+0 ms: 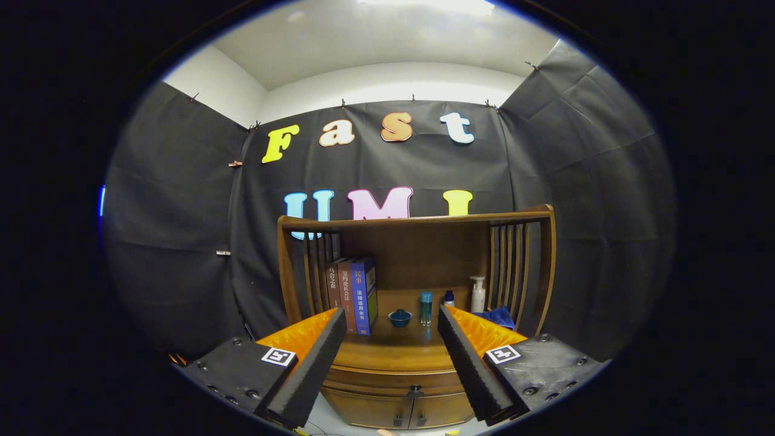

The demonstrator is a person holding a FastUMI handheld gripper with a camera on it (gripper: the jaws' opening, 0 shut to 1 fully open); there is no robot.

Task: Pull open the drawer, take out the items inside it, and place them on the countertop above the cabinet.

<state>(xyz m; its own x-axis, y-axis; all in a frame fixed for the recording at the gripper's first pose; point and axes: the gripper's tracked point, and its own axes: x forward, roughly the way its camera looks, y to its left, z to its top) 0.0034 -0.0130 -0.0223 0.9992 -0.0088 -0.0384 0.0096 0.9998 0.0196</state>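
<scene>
Cabinet (393,387): wooden, standing against the booth wall, slatted side rails rising from its top.
Drawer (393,380): just under the worktop, shut, contents hidden; knob (413,390) below it, above two doors.
Worktop (393,351): three upright books (354,295) at its left; small blue bowl (400,317), blue bottle (426,307), a smaller bottle (448,297) and white pump bottle (478,294) toward its back; blue cloth (497,316) at its right.
Gripper (392,363): fingers spread wide, grasping nothing, short of the cabinet.

wooden drawer (393,380) shut (small knob), under countertop (393,351), between the fingers.
</scene>
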